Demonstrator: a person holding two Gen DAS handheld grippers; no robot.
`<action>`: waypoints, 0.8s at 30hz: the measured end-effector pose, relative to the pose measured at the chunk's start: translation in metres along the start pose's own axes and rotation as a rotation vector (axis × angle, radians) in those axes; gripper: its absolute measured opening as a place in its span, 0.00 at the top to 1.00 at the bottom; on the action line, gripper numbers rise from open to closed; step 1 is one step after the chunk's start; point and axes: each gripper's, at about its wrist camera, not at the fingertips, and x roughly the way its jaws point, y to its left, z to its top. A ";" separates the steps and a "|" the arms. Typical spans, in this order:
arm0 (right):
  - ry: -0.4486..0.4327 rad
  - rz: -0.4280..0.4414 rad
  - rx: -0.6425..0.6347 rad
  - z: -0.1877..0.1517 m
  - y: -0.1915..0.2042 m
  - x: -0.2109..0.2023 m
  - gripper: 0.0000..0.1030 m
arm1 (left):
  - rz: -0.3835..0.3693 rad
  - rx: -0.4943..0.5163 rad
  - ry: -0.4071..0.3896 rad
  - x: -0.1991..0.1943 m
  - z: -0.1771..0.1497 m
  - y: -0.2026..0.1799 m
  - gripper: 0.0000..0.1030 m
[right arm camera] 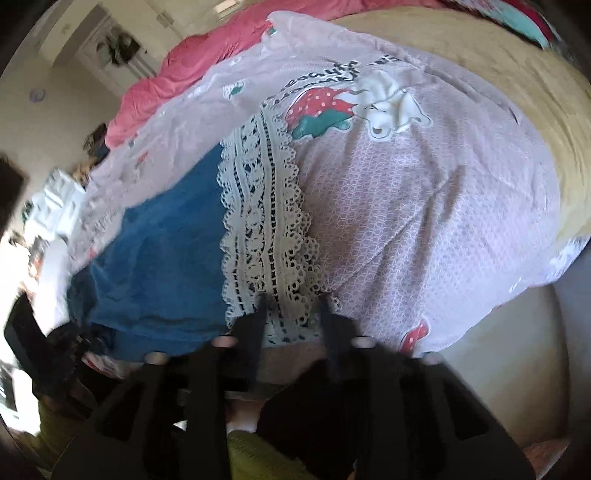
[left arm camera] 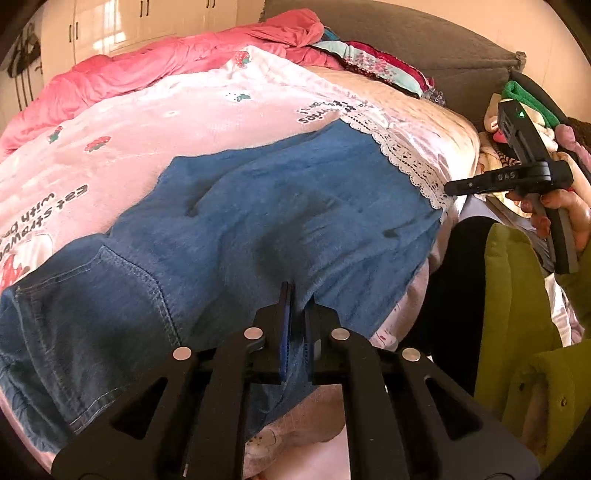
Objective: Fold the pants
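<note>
Blue denim pants (left arm camera: 277, 206) lie spread flat on a pink strawberry-print quilt (left arm camera: 166, 122), waist and back pocket (left arm camera: 74, 295) near left, white lace hem (left arm camera: 402, 155) at the right. My left gripper (left arm camera: 297, 295) is shut on the pants' near edge, denim pinched between its blue pads. In the right wrist view the blurred right gripper (right arm camera: 293, 301) is at the near end of the lace hem (right arm camera: 266, 206); its fingers stand narrowly apart with lace between them, shut on it. The blue leg (right arm camera: 159, 266) stretches left. The right gripper (left arm camera: 448, 188) also shows at the hem's corner, held by a hand (left arm camera: 565, 206).
A coral-pink duvet (left arm camera: 147, 70) is bunched along the far side of the bed. Folded clothes (left arm camera: 369, 59) lie by a grey headboard cushion (left arm camera: 424, 37). The bed edge drops off at the near right, where an olive-green sleeve (left arm camera: 517, 295) hangs. White cabinets (left arm camera: 110, 26) stand behind.
</note>
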 end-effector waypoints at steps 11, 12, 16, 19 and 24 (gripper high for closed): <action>-0.090 -0.188 -0.094 -0.003 -0.007 -0.017 0.86 | -0.015 0.076 0.052 -0.006 -0.016 -0.012 1.00; -0.128 -0.185 -0.152 -0.003 0.004 -0.025 0.74 | -0.012 0.080 0.047 -0.008 -0.016 -0.012 1.00; -0.139 -0.041 -0.438 -0.016 0.066 -0.029 0.63 | -0.006 0.058 0.049 -0.006 -0.017 -0.009 0.99; -0.084 0.009 -0.699 -0.039 0.119 -0.008 0.64 | 0.005 0.036 0.047 -0.007 -0.017 -0.006 0.94; 0.001 -0.071 -1.004 -0.071 0.166 0.034 0.67 | 0.007 0.029 0.034 -0.009 -0.015 -0.006 0.88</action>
